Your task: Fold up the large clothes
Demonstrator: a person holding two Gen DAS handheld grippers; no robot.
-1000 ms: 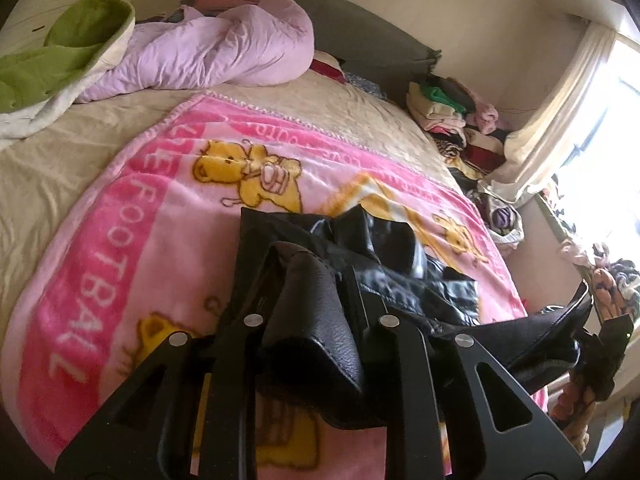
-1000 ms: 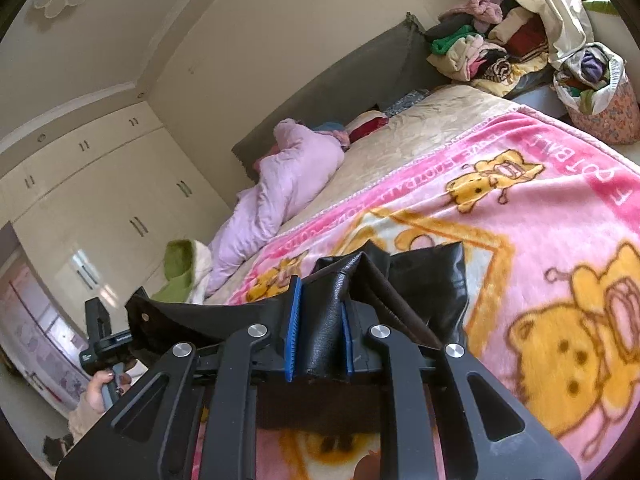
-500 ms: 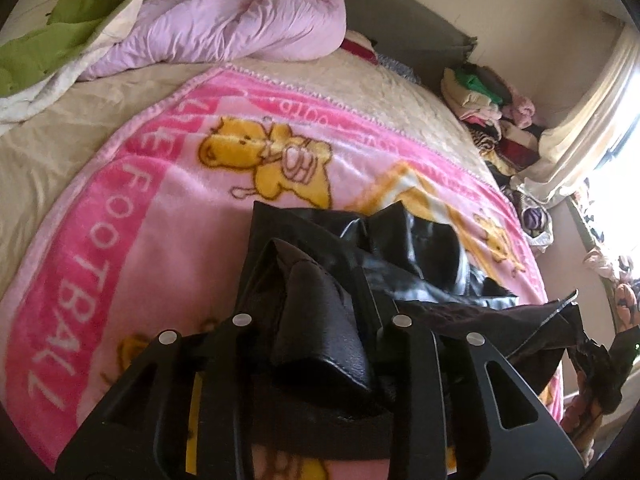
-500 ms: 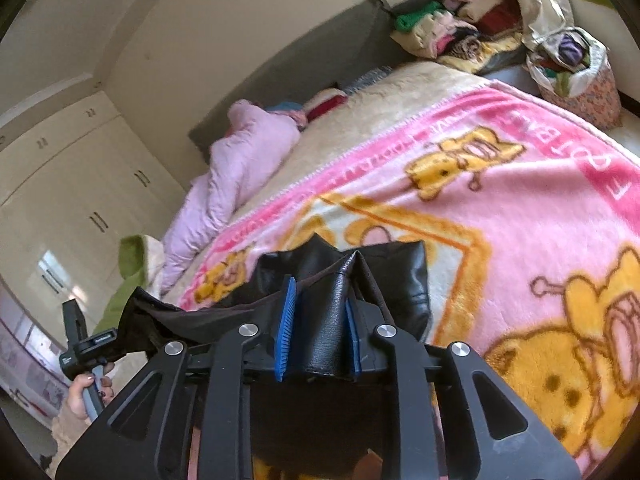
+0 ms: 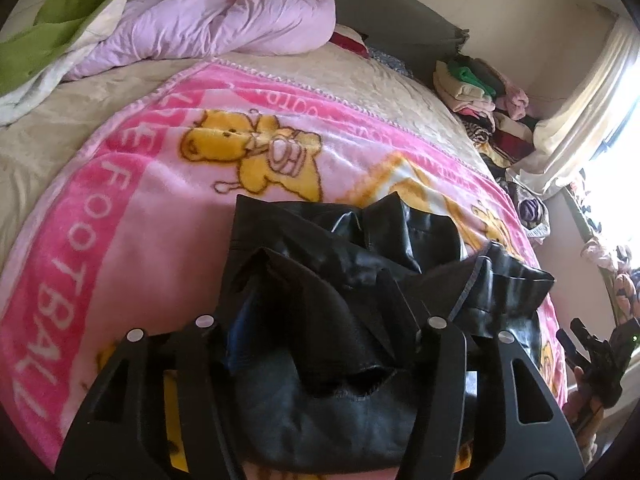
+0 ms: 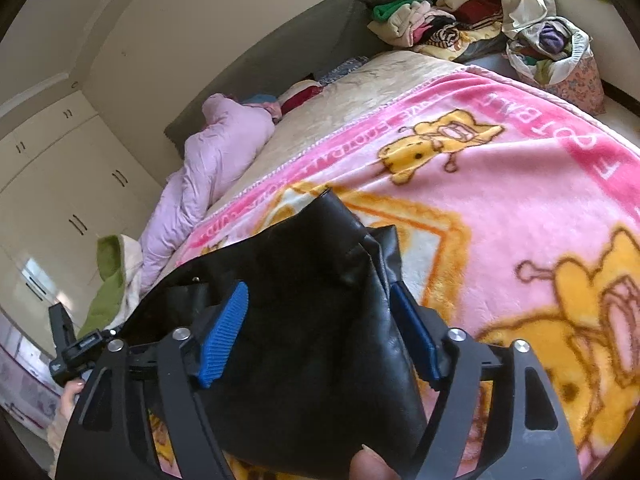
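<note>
So we've got the black leather-look garment [image 5: 360, 264] lying on the pink bear-print blanket [image 5: 132, 216] that's spread over the bed [image 5: 60, 120], roughly in the middle of the blanket's near half. It looks like a jacket or trousers, but we honestly can't tell which from these 2 views.

The left gripper [image 5: 316, 344] has its fingers opening, with a bunched flap of the garment sitting loose between them. We can't see the pads pressing on it. Same story on the right gripper [image 6: 320, 320]: the blue-padded fingers [image 6: 224, 332] are spreading apart, the garment's edge is between them, and there's a visible gap on both sides. So both ends are being let go, as we read it.

Progress-wise, our guess is 1 fold has just been laid: the near edge is doubled over onto the rest, and the bundle looks compact but lumpy, with creased layers and a corner sticking up toward the window side. Left to do, we think: smooth it flat, maybe 1 more fold to get it neat.

The lilac duvet [image 5: 224, 16] sits well apart, up by the headboard.
</note>
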